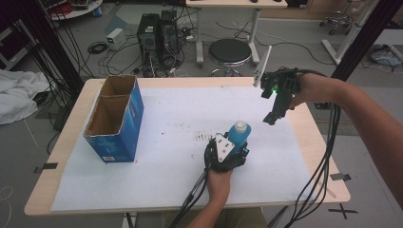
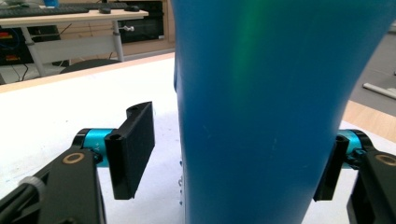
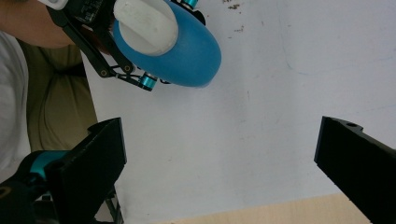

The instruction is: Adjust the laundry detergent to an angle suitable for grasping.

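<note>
On white-papered counter [image 1: 166, 156] centre, upright blue plastic bottle with white cap [image 1: 239, 135] sits between left tool [image 1: 227, 153] pads, one side gapped; grasp unfinished. Right tool [image 1: 274, 116] hovers wide, empty. Lifting remains.

A grey floor [image 1: 375, 156] surrounds the wooden counter [image 1: 71, 126], which is topped with a white sheet [image 1: 180, 114]. Beyond it stand two black computer towers [image 1: 157, 31], a round black stool [image 1: 230, 51] and a pale desk [image 1: 235, 4], amid tangled cables [image 1: 109, 52]. White cloth [image 1: 19, 92] lies at far left.
</note>
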Available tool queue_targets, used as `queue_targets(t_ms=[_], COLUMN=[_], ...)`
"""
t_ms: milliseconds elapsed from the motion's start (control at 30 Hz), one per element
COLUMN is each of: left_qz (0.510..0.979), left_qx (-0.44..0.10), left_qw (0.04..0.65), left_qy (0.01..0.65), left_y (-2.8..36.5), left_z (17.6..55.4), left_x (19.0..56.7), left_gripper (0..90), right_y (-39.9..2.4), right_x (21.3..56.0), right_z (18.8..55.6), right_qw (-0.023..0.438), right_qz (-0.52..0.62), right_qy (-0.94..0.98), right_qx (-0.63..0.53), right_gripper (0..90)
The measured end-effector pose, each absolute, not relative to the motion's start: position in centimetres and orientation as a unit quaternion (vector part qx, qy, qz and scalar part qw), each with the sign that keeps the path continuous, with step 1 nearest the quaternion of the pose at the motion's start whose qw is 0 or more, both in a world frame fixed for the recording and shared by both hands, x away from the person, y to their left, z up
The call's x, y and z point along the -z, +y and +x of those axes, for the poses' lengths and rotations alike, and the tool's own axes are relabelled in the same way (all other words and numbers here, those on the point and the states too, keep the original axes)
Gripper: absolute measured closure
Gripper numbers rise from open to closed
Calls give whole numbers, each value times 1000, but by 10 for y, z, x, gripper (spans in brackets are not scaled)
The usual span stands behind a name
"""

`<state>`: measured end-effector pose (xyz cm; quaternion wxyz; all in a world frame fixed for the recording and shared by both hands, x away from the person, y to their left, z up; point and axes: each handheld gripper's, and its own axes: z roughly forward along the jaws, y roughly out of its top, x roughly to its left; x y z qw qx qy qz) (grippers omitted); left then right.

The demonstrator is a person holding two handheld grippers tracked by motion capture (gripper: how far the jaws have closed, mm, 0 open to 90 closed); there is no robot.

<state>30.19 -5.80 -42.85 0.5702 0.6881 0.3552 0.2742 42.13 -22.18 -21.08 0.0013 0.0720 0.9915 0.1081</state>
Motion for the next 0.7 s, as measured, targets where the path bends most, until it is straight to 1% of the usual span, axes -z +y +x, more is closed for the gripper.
queue_targets(t_ms=[233, 300, 567, 700], left_qz=[691, 694, 700, 704], left_qx=[-276, -278, -264, -259], left_qw=[570, 569, 572, 580], left_qy=[348, 342, 336, 319], left_y=[-59, -60, -57, -51], left_z=[300, 299, 301, 305], left_x=[429, 428, 424, 416], left_gripper=[376, 436, 444, 449], right_y=[-221, -221, -224, -226], right_x=[211, 211, 210, 209], right_z=[422, 421, 422, 421], right_qw=[0, 1, 3, 3], right_qz=[71, 72, 73, 78], right_qy=[992, 992, 991, 991], right_qx=[-108, -107, -112, -111], right_gripper=[12, 12, 12, 12])
